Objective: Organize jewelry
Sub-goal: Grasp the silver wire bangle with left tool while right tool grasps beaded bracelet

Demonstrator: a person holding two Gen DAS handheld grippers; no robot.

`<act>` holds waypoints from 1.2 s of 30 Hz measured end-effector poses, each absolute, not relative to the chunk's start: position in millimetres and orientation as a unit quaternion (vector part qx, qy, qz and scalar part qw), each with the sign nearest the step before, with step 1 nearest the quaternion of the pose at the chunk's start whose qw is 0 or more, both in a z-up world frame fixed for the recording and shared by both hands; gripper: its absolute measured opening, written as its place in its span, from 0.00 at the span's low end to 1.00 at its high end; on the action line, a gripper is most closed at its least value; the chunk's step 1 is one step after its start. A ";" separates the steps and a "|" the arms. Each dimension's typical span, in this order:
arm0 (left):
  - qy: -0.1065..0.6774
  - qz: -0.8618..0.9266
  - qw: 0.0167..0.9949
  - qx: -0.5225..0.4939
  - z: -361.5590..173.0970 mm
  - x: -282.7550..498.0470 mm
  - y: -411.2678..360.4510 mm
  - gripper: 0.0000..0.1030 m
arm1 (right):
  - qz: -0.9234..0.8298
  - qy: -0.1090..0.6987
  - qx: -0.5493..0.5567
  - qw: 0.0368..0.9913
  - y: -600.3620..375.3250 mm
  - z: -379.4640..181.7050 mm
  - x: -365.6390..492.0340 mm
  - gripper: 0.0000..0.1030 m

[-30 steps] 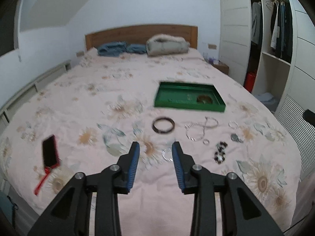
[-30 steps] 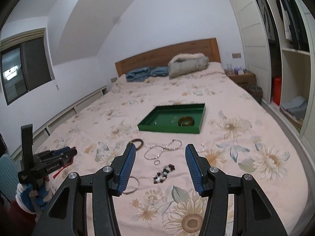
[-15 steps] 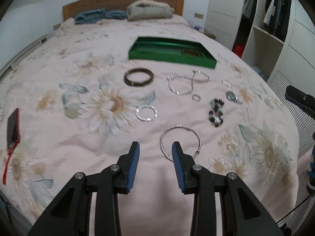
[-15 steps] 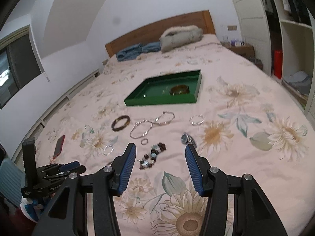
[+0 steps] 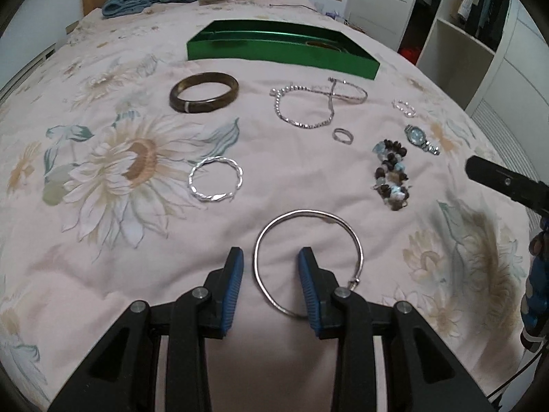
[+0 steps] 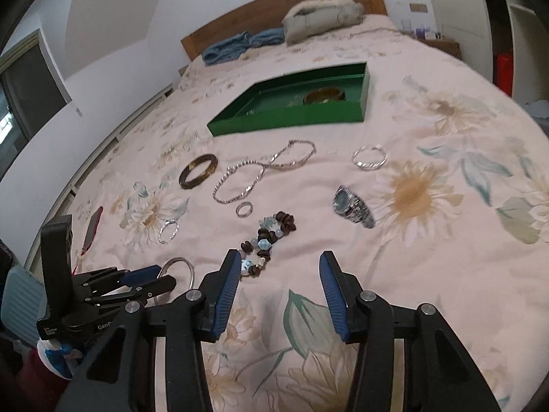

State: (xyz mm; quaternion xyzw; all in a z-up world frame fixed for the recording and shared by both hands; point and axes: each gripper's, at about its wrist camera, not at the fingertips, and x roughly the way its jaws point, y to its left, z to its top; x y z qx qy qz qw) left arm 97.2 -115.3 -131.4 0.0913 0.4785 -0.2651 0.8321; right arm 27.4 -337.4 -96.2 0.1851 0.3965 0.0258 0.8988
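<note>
Left gripper (image 5: 271, 257): jaws spread, nothing pinched. Positioned low centre of the left wrist view, straddling the left arc of the thin silver hoop bangle (image 5: 343, 226); whether the pads touch the wire cannot be told. Left finger outside the hoop, right finger inside it.

Right gripper (image 6: 278, 267): jaws spread, just closing slightly, nothing between the pads. Positioned low centre of the right wrist view, over the floral bedspread (image 6: 429, 257), with the lower end of the beaded bracelet (image 6: 269, 237) just beside the left finger.

Jewelry layout, left wrist view:
- Green tray (image 5: 274, 53): upper centre, with a brown bangle inside near its right end.
- Dark wooden bangle (image 5: 204, 92): below the tray's left end.
- Silver chain necklace (image 5: 308, 106): right of the wooden bangle, looped and crossed.
- Small silver ring (image 5: 343, 135): just below the necklace.
- Twisted silver bangle (image 5: 216, 183): centre left, above the hoop bangle.
- Wristwatch (image 5: 420, 139): right, just above the beaded bracelet.
- Small silver bracelet (image 5: 405, 108): above the wristwatch.

All loose pieces lying flat on the bedspread, well apart from the tray.
</note>
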 end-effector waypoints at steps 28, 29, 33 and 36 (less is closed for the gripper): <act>0.459 -0.223 0.848 0.144 -141.7 96.3 -127.3 0.04 | 0.045 0.433 0.173 0.884 -312.2 -141.5 95.4 0.12; 0.457 -0.220 0.850 0.141 -139.3 94.7 -127.3 0.04 | 0.046 0.428 0.169 0.886 -311.8 -137.7 90.0 0.12; 0.456 -0.211 0.856 0.121 -130.0 91.0 -124.5 0.04 | 0.045 0.411 0.164 0.896 -316.9 -123.1 65.6 0.12; 0.448 -0.205 0.862 0.115 -119.7 83.8 -124.8 0.03 | 0.043 0.396 0.159 0.903 -323.0 -110.4 44.4 0.12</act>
